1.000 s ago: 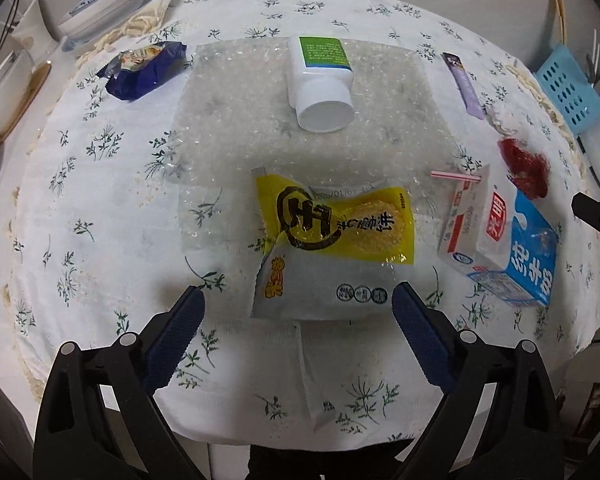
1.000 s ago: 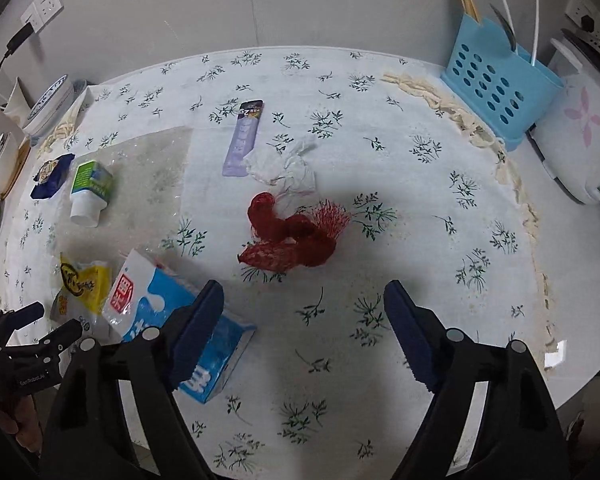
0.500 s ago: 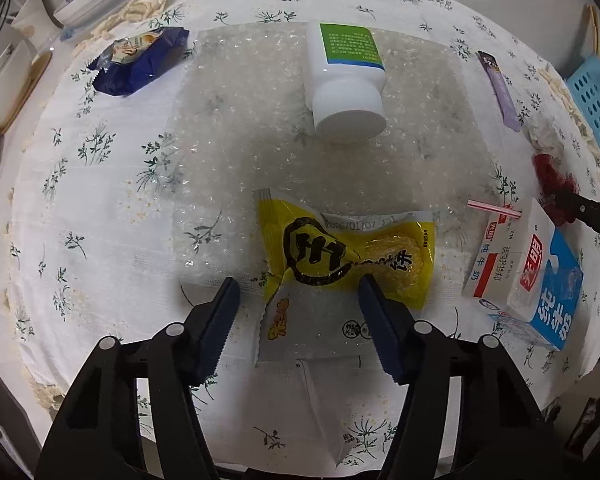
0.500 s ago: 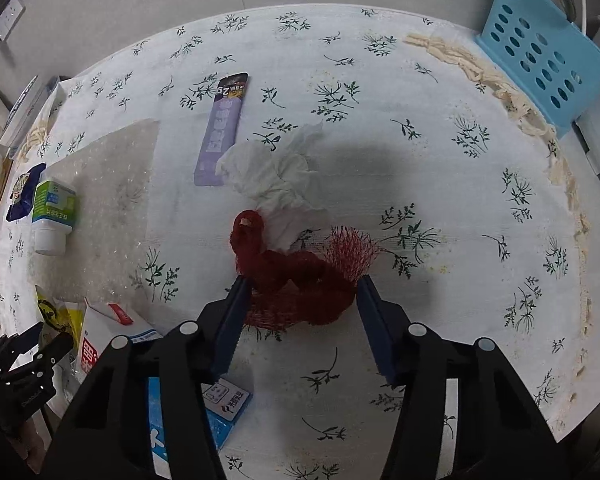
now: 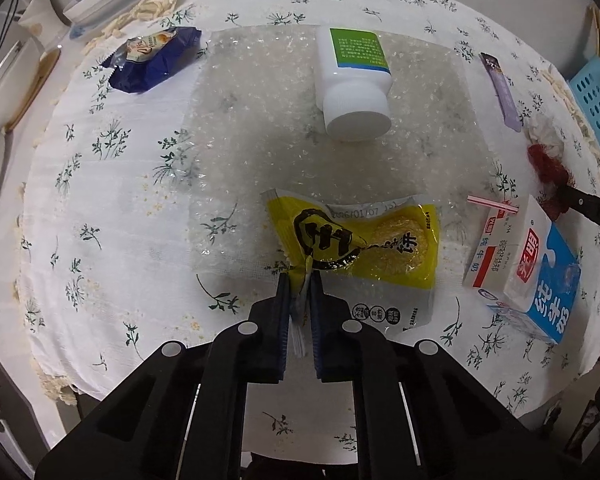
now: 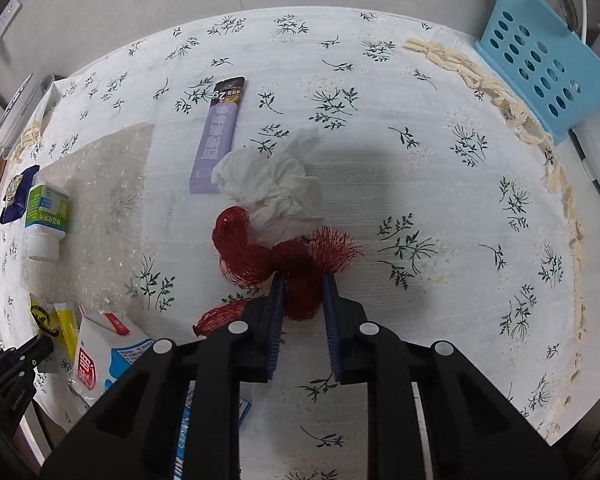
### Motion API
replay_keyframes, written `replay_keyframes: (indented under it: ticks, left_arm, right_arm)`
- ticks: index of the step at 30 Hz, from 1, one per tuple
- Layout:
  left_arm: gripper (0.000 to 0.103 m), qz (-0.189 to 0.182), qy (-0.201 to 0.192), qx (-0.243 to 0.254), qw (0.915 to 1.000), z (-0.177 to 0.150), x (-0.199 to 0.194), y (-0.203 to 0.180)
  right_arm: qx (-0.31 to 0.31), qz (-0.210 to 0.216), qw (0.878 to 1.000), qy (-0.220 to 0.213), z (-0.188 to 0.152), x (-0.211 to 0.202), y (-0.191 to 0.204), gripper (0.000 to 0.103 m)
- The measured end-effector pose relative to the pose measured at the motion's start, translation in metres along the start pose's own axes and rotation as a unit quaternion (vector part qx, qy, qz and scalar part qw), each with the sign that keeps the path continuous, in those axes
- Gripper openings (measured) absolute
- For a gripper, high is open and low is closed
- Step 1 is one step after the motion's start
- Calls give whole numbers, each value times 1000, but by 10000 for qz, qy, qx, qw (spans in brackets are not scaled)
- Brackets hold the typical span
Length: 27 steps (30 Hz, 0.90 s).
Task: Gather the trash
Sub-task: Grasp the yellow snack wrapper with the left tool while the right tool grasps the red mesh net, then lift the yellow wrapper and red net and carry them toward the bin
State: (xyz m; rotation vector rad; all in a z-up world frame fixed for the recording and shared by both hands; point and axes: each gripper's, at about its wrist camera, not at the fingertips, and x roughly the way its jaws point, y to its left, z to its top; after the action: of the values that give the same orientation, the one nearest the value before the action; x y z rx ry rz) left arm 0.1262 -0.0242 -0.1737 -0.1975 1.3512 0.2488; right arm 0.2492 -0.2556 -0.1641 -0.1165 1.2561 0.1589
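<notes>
Now both grippers have just closed: the left gripper [image 5: 299,280] pinches the yellow snack wrapper [image 5: 360,244] at lower centre, the right gripper [image 6: 303,284] clamps the red mesh bag [image 6: 268,252] mid-frame, so both seem ready to lift off the bench [image 6: 440,152].

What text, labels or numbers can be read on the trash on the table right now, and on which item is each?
"2026/01/07", first digit partly creased: yellow snack wrapper, held in the left gripper.
"饼": the same wrapper, by the biscuit picture.
"光明", "纯牛奶": milk carton.
"29": purple sachet; its other characters are too blurred.
Green label on the white bottle: too small to read.
Blue snack bag: blurred, unreadable.
</notes>
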Motion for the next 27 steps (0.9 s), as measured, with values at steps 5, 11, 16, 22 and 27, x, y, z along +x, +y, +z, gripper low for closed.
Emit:
replay_keyframes:
  ticks: [5, 11, 16, 22, 27]
  left_arm:
    - [9, -129, -112, -34, 9998, -12, -10, 7]
    - [9, -243, -210, -60, 9995, -20, -21, 14]
    - [9, -281, -293, 14, 9992, -26, -34, 21]
    - [8, -341, -418, 42, 9985, -24, -46, 20]
    - [8, -374, -504, 137, 9979, -23, -54, 20]
  right_arm:
    - [19, 63, 10000, -65, -5, -9, -7, 12]
    - [51, 87, 9998, -160, -11, -23, -12, 11]
    - [69, 84, 9995, -295, -18, -37, -16, 11]
    - [258, 68, 9979, -585, -27, -60, -25, 11]
    - [373, 41, 9966, -732, -35, -77, -25, 11]
